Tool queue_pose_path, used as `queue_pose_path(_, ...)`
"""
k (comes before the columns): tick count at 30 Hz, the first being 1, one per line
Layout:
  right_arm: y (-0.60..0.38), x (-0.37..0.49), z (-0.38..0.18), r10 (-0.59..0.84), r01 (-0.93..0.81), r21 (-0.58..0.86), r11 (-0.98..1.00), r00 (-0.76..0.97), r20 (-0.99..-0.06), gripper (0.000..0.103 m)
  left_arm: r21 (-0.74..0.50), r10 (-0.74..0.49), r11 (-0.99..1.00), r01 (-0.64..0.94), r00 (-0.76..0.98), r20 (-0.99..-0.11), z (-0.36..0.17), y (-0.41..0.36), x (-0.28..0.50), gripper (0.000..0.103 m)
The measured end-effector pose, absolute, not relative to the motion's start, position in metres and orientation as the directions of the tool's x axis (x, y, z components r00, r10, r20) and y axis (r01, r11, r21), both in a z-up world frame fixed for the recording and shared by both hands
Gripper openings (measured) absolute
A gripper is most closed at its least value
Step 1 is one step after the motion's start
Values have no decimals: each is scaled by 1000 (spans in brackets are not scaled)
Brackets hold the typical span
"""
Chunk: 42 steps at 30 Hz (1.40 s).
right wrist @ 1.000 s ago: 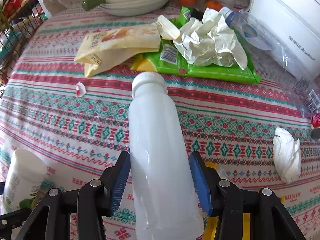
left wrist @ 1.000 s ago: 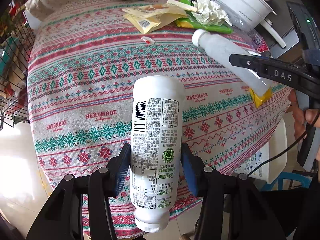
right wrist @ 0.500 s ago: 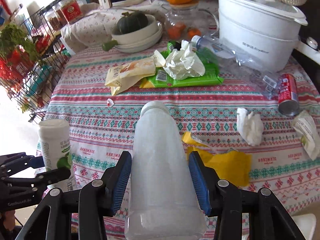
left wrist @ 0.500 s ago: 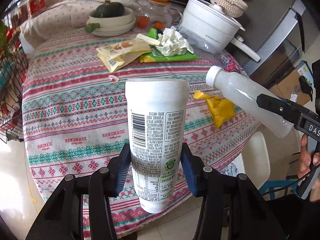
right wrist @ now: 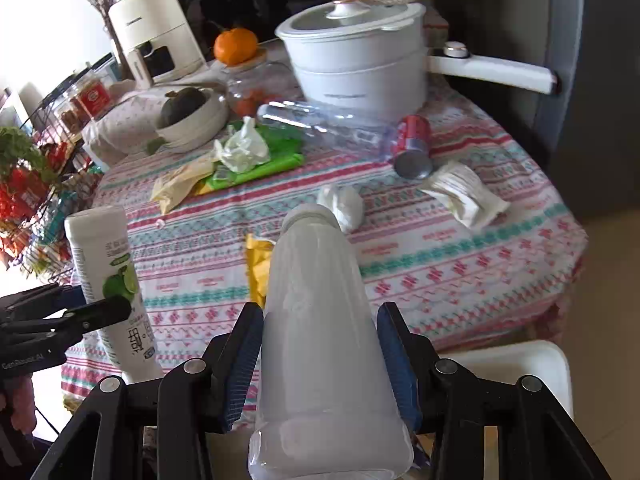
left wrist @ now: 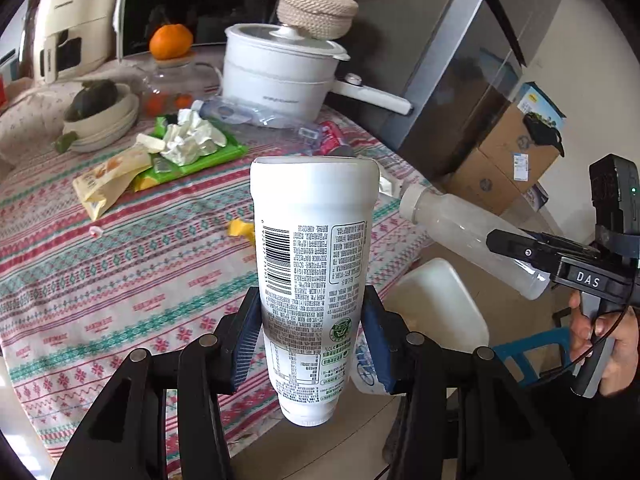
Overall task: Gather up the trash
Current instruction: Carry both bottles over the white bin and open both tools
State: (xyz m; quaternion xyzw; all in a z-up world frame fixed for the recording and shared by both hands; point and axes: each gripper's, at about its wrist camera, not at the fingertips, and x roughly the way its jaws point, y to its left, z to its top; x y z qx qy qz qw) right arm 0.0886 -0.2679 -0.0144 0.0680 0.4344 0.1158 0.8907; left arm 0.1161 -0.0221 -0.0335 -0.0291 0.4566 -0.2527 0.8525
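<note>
nearest to us, our left gripper [left wrist: 310, 344] pinches a white labelled bottle [left wrist: 312, 264], cap end down and flat base up, its blue pads pressed on both sides of the printed label. our right gripper [right wrist: 320, 360] clamps a frosted plastic bottle [right wrist: 320, 320] the same way, its cap pointing away toward the table. both bottles hang in the air over the near edge of the table, clear of the patterned tablecloth [right wrist: 460, 264]. just below the right gripper sits a white bin [right wrist: 520, 360] beside the table.

on the cloth past the bottles we see a yellow wrapper [right wrist: 258, 264], then a white tissue ball [right wrist: 344, 204] and a crumpled white packet [right wrist: 464, 192]. further in lie a red can [right wrist: 412, 144] on its side, a clear crushed bottle [right wrist: 320, 128], a green packet [right wrist: 264, 156] with crumpled paper [right wrist: 242, 148] on it, and a beige snack bag [right wrist: 180, 184]. at the back stands a white pot [right wrist: 360, 64] and an orange [right wrist: 236, 44].
</note>
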Motion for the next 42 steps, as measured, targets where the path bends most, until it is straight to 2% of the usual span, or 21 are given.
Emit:
queue_pose_path(6, -327, 69, -38, 233, -31, 267, 963, 591, -773, 52, -297, -511, 831, 471, 433, -742, -39, -66, 106, 51)
queue_pose_path(17, -393, 48, -101, 146, 171, 238, 956, 423, -894, 52, -317, -598, 739, 594, 361, -715, -63, -148, 91, 51)
queue_pose_path(24, -410, 49, -161, 112, 257, 164, 952, 205, -972, 52, -285, -595, 700, 654, 315, -739, -92, -196, 80, 51)
queue_pose_path(30, -416, 48, -202, 92, 290, 101, 952, 43, -995, 53, -257, -588, 680, 687, 302, -750, -114, -222, 78, 52)
queue_pose_path(33, -425, 44, -199, 125, 315, 135, 940, 51, -991, 54, -250, -583, 680, 689, 303, -754, -124, -228, 80, 52)
queue_pose_path(35, -430, 41, -191, 124, 320, 144, 937, 81, -989, 64, -246, -580, 682, 689, 305, -756, -130, -231, 81, 52)
queue_pose_path(36, -433, 40, -186, 122, 324, 147, 935, 97, -988, 65, -244, -578, 682, 690, 303, -758, -133, -233, 83, 52)
queue_pose_path(42, -449, 29, -167, 124, 351, 176, 920, 164, -979, 65, -224, -547, 692, 686, 296, -783, -148, -240, 89, 52)
